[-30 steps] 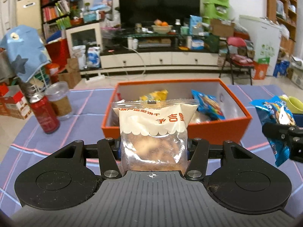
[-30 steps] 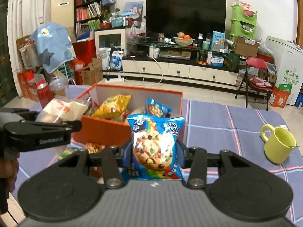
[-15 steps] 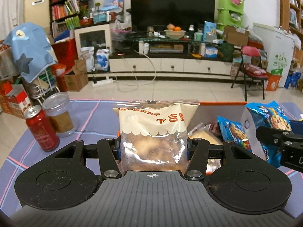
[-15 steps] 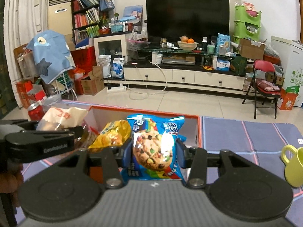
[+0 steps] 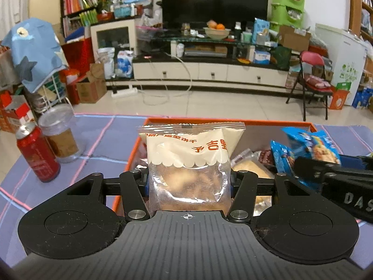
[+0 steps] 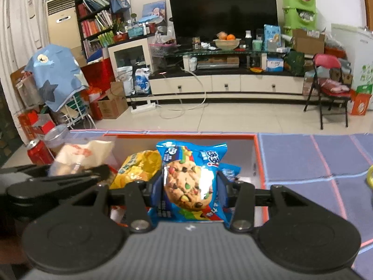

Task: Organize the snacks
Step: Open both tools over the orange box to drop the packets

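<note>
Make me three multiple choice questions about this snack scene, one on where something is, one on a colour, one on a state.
1. Where does the red can stand?
A. On the cloth left of the box
B. Inside the box
C. On the chair

2. What colour is the box outside?
A. Green
B. Orange
C. White

3. What is the right gripper doing?
A. Open, holding nothing
B. Shut on the cookie pack
C. Shut on the can

Answers:
1. A, the can stands beside a clear jar on the purple cloth, left of the box.
2. B, its rim and outer wall are orange.
3. B, the blue cookie pack sits pinched between its jaws over the box, while the left gripper holds a cream pack.
</note>
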`<action>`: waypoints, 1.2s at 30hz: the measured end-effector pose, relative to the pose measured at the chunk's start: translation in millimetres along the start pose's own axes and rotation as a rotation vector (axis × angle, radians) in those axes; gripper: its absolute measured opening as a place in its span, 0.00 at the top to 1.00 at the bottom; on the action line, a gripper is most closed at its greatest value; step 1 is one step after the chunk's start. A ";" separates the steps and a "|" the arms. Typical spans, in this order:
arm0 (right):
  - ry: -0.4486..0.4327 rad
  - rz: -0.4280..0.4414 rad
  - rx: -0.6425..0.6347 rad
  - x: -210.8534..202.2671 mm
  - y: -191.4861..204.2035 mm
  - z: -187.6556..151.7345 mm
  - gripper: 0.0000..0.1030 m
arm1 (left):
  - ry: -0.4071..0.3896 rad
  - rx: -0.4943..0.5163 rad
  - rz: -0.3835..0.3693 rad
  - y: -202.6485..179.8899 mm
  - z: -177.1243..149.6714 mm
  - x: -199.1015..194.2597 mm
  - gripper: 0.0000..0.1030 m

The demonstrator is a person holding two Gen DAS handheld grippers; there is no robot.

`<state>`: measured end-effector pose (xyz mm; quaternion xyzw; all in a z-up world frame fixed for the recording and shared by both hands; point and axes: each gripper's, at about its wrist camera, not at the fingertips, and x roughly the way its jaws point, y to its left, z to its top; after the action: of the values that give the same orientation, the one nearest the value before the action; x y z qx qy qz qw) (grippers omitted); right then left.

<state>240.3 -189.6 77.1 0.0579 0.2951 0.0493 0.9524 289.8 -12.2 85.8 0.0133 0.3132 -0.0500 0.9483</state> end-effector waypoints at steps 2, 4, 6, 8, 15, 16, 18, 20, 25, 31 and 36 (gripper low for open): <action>0.004 0.001 -0.004 2.2 5.6 -1.8 0.55 | 0.007 0.010 0.005 -3.7 -2.3 2.2 0.85; 0.007 -0.005 -0.020 3.4 11.3 -3.5 0.54 | 0.010 0.028 0.019 -7.3 -4.2 3.5 0.84; 0.012 -0.017 -0.032 4.5 14.3 -3.4 0.54 | 0.009 0.036 0.030 -8.4 -5.0 4.7 0.84; 0.016 -0.023 -0.042 5.3 16.3 -3.8 0.51 | 0.008 0.046 0.041 -8.8 -6.0 5.3 0.81; -0.028 -0.088 -0.078 -4.6 14.5 0.0 0.24 | -0.047 0.059 0.118 -0.2 -2.0 -5.1 0.29; -0.039 -0.083 -0.077 -7.7 13.5 0.7 0.21 | -0.051 0.060 0.106 2.8 -0.6 -8.8 0.27; -0.063 -0.087 -0.095 -15.5 12.7 1.8 0.15 | -0.066 0.064 0.097 10.3 1.2 -18.4 0.26; -0.091 -0.086 -0.128 -27.6 15.2 3.5 0.15 | -0.082 0.089 0.096 21.1 2.6 -30.2 0.26; -0.158 -0.087 -0.226 -70.3 22.7 -2.8 0.07 | -0.083 0.019 0.093 60.2 -2.9 -59.0 0.26; -0.163 -0.084 -0.195 -122.0 23.7 -44.0 0.04 | -0.045 -0.049 0.147 92.6 -46.2 -88.6 0.24; -0.076 -0.105 -0.095 -132.6 25.9 -110.4 0.04 | 0.020 -0.028 0.168 98.1 -84.8 -98.0 0.24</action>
<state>67.2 -172.1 64.1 -0.0008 0.2588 0.0111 0.9659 171.4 98.6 75.4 0.0269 0.3211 0.0343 0.9460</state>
